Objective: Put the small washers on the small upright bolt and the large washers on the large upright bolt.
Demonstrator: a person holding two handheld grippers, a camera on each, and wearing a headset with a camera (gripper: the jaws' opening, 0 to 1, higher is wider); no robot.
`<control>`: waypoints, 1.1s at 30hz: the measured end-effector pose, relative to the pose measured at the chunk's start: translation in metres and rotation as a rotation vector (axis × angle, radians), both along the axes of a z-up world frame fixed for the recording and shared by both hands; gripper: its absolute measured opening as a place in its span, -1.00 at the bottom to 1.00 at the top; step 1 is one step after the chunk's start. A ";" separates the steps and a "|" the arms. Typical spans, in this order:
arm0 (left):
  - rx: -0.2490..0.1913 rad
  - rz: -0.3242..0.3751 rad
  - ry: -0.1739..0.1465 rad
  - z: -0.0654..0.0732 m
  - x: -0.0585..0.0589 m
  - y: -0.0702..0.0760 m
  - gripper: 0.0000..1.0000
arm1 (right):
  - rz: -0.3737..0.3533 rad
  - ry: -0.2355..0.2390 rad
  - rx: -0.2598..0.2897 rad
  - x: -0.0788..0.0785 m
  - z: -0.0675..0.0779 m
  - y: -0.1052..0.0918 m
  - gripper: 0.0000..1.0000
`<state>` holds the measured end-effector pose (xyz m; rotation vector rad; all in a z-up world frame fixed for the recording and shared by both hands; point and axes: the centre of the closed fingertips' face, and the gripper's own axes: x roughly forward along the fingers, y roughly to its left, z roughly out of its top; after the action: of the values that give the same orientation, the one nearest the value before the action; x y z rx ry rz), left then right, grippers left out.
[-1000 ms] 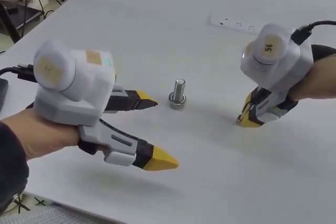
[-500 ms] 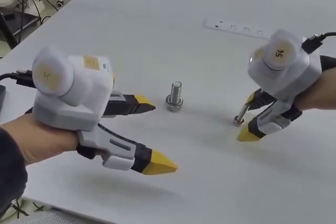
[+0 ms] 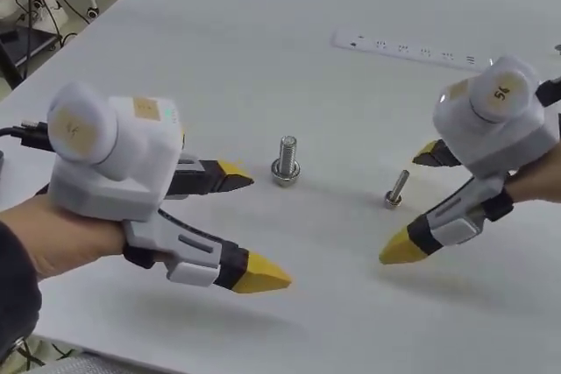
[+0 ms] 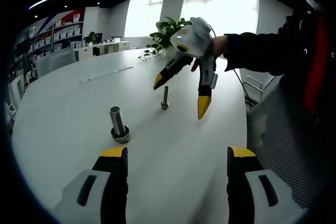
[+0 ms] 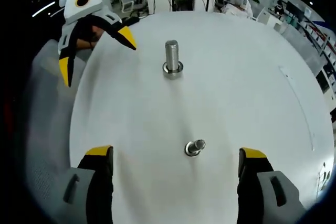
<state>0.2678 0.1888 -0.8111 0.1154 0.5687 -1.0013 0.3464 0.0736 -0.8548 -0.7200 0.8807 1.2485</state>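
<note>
The large bolt (image 3: 286, 162) stands upright mid-table on a wider ring at its base, also in the left gripper view (image 4: 118, 124) and the right gripper view (image 5: 171, 59). To its right the thin small bolt (image 3: 395, 190) (image 4: 165, 98) (image 5: 194, 147) stands free, leaning slightly. My left gripper (image 3: 252, 225) (image 4: 176, 153) is open, left of the large bolt and a little short of it, with nothing between its fingers. My right gripper (image 3: 410, 203) (image 5: 176, 153) is open wide, with the small bolt just ahead of its tips. I cannot make out any loose washers.
A white power strip (image 3: 403, 48) lies at the far side of the white table (image 3: 263, 59). The table's near edge runs below the left gripper. Chair legs and cables stand on the floor at the upper left.
My right gripper has opened and drawn back to the right, leaving the small bolt standing free. The left gripper has held its place.
</note>
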 end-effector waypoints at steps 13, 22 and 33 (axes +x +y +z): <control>0.005 0.021 -0.003 0.000 -0.001 0.004 0.61 | -0.043 -0.021 0.059 -0.011 0.009 -0.006 1.00; 0.005 0.066 -0.011 0.003 0.000 0.010 0.80 | -0.084 -0.031 0.095 -0.021 0.014 -0.012 1.00; -0.008 0.111 -0.015 0.007 -0.001 0.018 0.98 | -0.128 -0.061 0.149 -0.031 0.024 -0.016 1.00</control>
<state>0.2672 0.2070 -0.8036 0.0829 0.5516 -0.8945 0.3155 0.0579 -0.8304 -0.5717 0.7633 1.1591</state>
